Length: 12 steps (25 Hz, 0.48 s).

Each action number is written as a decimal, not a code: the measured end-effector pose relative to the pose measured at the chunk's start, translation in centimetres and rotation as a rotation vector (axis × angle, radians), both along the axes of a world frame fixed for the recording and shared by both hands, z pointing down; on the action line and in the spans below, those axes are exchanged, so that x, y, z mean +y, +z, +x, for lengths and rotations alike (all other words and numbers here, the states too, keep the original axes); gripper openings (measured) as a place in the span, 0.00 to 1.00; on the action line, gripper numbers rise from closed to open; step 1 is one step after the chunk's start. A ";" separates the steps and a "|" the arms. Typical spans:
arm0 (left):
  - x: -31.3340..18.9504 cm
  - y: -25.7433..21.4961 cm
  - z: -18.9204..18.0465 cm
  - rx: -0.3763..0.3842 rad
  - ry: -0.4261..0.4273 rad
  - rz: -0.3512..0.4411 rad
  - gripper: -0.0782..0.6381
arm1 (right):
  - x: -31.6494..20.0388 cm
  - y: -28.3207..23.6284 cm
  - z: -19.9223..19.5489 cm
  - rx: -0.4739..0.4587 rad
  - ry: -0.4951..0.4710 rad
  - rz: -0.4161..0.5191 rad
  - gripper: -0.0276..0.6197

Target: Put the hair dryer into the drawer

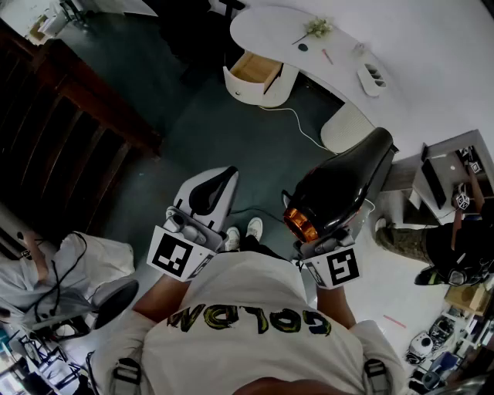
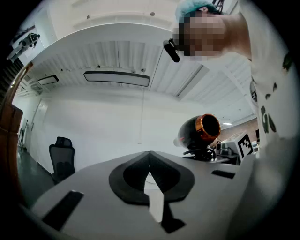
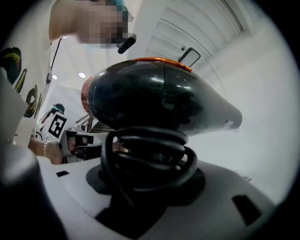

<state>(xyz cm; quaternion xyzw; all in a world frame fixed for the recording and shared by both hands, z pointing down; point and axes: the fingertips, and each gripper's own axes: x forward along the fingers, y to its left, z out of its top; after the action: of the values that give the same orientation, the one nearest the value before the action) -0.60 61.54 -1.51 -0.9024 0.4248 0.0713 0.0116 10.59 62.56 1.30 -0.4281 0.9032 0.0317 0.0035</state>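
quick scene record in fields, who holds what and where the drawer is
hair dryer: black, orange ring on the end nearest the person, cord wound round its handle
right gripper: shut on the hair dryer's handle
left gripper: jaws together, nothing held
drawer: pulled open, under the white desk ahead
task state: hair dryer not yet in the drawer

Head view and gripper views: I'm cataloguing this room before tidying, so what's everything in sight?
hair dryer: one, black with orange ring, cord coiled round its handle, in the right gripper
drawer: one, wooden inside, open, under the desk
desk: one, white, top of head view
power strip: one, white, on desk
cable: one, white, on dark floor
left gripper: white, shut, empty
right gripper: white, shut on hair dryer
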 end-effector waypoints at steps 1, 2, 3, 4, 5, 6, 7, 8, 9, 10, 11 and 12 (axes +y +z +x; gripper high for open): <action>-0.2 -0.1 0.1 0.000 0.001 0.000 0.12 | -0.2 -0.1 0.0 0.001 -0.002 0.003 0.43; -0.4 -0.2 0.3 0.000 0.002 0.000 0.12 | -0.3 -0.2 0.0 0.002 -0.004 0.007 0.43; -0.6 -0.2 0.4 0.000 0.002 0.000 0.12 | -0.6 -0.4 0.1 0.002 -0.005 0.012 0.43; -0.9 -0.3 0.6 -0.001 0.001 0.000 0.12 | -0.8 -0.5 0.2 0.001 -0.008 0.014 0.43; -1.3 -0.3 0.8 -0.002 -0.002 0.000 0.12 | -1.1 -0.5 0.3 0.000 -0.010 0.013 0.43; -1.7 -0.3 0.9 -0.004 -0.006 -0.002 0.12 | -1.4 -0.6 0.5 -0.002 -0.013 0.012 0.43; -2.1 -0.3 1.0 -0.005 -0.012 -0.003 0.12 | -1.9 -0.6 0.7 -0.005 -0.016 0.012 0.43; -2.5 -0.2 1.1 -0.005 -0.019 -0.005 0.12 | -2.3 -0.5 0.8 -0.006 -0.021 0.011 0.43; -2.9 -0.1 1.2 -0.004 -0.027 -0.007 0.12 | -2.7 -0.4 1.0 -0.007 -0.027 0.009 0.43; -3.3 0.1 1.3 -0.002 -0.036 -0.009 0.12 | -3.2 -0.3 1.1 -0.005 -0.036 0.007 0.43; -3.6 0.2 1.3 0.001 -0.047 -0.009 0.12 | -3.6 -0.2 1.2 -0.001 -0.046 0.008 0.43; -3.9 0.4 1.3 0.003 -0.058 -0.010 0.12 | -4.1 -0.1 1.3 0.002 -0.055 0.010 0.43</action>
<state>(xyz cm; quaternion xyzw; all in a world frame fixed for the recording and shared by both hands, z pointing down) 0.72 57.64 -1.15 -0.8895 0.4513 0.0702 0.0083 11.85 58.48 1.22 -0.4029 0.9145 0.0365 0.0058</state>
